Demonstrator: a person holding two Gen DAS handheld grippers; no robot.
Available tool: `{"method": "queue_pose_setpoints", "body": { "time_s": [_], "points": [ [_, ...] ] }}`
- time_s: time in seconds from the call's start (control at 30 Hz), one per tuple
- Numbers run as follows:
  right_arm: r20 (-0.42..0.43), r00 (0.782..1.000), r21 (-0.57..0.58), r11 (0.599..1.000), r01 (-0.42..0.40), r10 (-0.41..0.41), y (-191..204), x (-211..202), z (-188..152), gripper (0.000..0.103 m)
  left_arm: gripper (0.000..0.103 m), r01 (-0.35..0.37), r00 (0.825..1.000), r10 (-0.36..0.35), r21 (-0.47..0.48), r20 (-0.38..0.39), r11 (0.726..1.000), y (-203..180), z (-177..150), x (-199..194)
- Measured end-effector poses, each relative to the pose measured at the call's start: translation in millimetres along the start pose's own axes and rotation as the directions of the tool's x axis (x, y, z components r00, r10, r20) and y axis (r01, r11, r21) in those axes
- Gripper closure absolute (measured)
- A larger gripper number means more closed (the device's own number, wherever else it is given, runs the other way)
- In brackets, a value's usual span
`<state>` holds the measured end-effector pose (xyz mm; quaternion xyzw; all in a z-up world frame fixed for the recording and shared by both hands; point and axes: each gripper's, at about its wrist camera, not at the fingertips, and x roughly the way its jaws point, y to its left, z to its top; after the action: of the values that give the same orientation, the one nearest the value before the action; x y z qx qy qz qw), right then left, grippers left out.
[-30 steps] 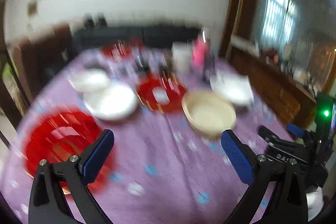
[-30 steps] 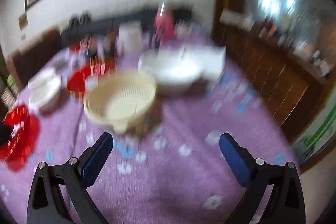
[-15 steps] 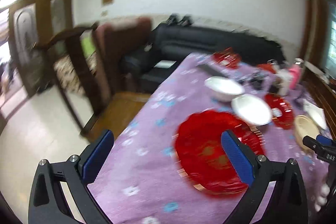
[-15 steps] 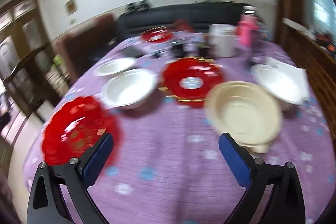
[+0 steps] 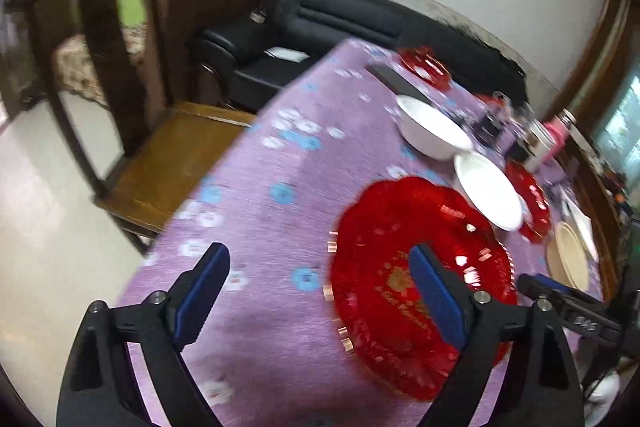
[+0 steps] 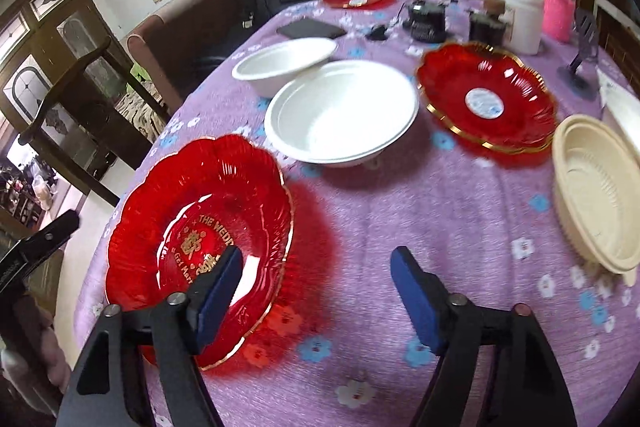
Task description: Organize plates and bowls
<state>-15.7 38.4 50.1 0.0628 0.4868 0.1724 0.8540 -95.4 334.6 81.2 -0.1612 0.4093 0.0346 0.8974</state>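
Both tools, left (image 5: 320, 291) and right (image 6: 316, 287), gape above the red plate (image 6: 200, 235).

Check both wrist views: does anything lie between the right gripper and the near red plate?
Nothing visible does. The right gripper is open, its left finger already over the near red plate; only purple tablecloth lies around it. The white bowl sits beyond the plate.
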Motion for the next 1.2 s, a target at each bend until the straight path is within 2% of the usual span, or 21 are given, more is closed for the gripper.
{"method": "queue_pose_setpoints", "body": {
  "time_s": [0.1,0.2,0.27,0.3,0.33,0.37,0.4,0.43,0.47,0.6,0.8,0.87,1.03,1.13,1.2],
  "points": [
    [-0.03,0.999,0.016,1.0,-0.012,0.012,4.1,11.6,0.7,0.032,0.013,0.017,0.999,-0.017,0.014,-0.044,1.0,-9.7,1.9,22.6],
    [-0.041,0.999,0.015,1.0,-0.001,0.001,8.2,20.1,1.5,0.035,0.013,-0.017,0.998,0.019,0.042,-0.065,0.999,-19.3,3.6,42.6],
    [-0.047,0.999,0.013,1.0,0.007,-0.006,10.0,26.1,3.0,0.04,0.017,-0.035,0.996,0.039,0.057,-0.077,0.998,-24.9,3.4,54.2],
    [-0.051,0.999,0.014,1.0,0.008,-0.007,10.5,28.7,3.5,0.046,0.027,-0.044,0.995,0.049,0.062,-0.089,0.997,-25.9,3.4,59.4],
    [-0.062,0.998,0.021,1.0,0.005,-0.004,10.6,33.3,4.3,0.05,0.044,-0.048,0.993,0.055,0.065,-0.109,0.997,-26.9,3.7,65.4],
    [-0.069,0.998,0.027,1.0,-0.003,0.004,10.4,37.0,4.4,0.062,0.056,-0.045,0.989,0.055,0.069,-0.14,0.997,-28.3,2.9,73.0],
    [-0.079,0.997,0.034,0.999,-0.016,0.019,10.7,41.0,3.9,0.078,0.069,-0.063,0.982,0.076,0.077,-0.172,0.995,-30.2,1.0,81.3],
    [-0.097,0.994,0.046,0.998,-0.036,0.04,10.4,46.0,3.5,0.084,0.08,-0.076,0.98,0.09,0.083,-0.176,0.994,-30.9,-0.6,84.9],
    [-0.101,0.994,0.054,0.997,-0.046,0.052,10.1,48.0,2.2,0.09,0.08,-0.077,0.981,0.091,0.082,-0.174,0.994,-31.0,-2.2,87.0],
    [-0.065,0.997,0.031,0.999,-0.039,0.041,14.2,38.1,-1.8,0.09,0.083,-0.068,0.984,0.076,0.051,-0.159,0.996,-26.8,-3.1,76.7],
    [-0.016,0.996,-0.026,0.996,-0.089,0.089,32.6,14.1,-0.6,0.09,0.083,-0.08,0.995,0.081,0.026,-0.053,0.996,-23.8,2.7,31.0],
    [-0.019,0.995,-0.041,0.994,-0.101,0.1,37.9,13.5,0.4,0.09,0.083,-0.091,0.995,0.092,0.022,-0.045,0.996,-21.0,3.3,26.1],
    [-0.057,0.994,-0.055,0.994,-0.095,0.091,44.3,35.8,-6.3,0.09,0.083,-0.147,0.985,0.148,0.017,-0.085,0.989,-9.9,-3.8,42.9],
    [-0.08,0.993,-0.06,0.994,-0.086,0.081,44.0,53.4,-8.2,0.089,0.079,-0.19,0.974,0.193,0.033,-0.119,0.981,-6.7,-8.6,58.8],
    [-0.069,0.994,-0.045,0.995,-0.091,0.087,39.9,56.6,-9.8,0.087,0.076,-0.193,0.974,0.196,0.039,-0.116,0.98,-7.6,-11.3,58.8]
  ]
}}
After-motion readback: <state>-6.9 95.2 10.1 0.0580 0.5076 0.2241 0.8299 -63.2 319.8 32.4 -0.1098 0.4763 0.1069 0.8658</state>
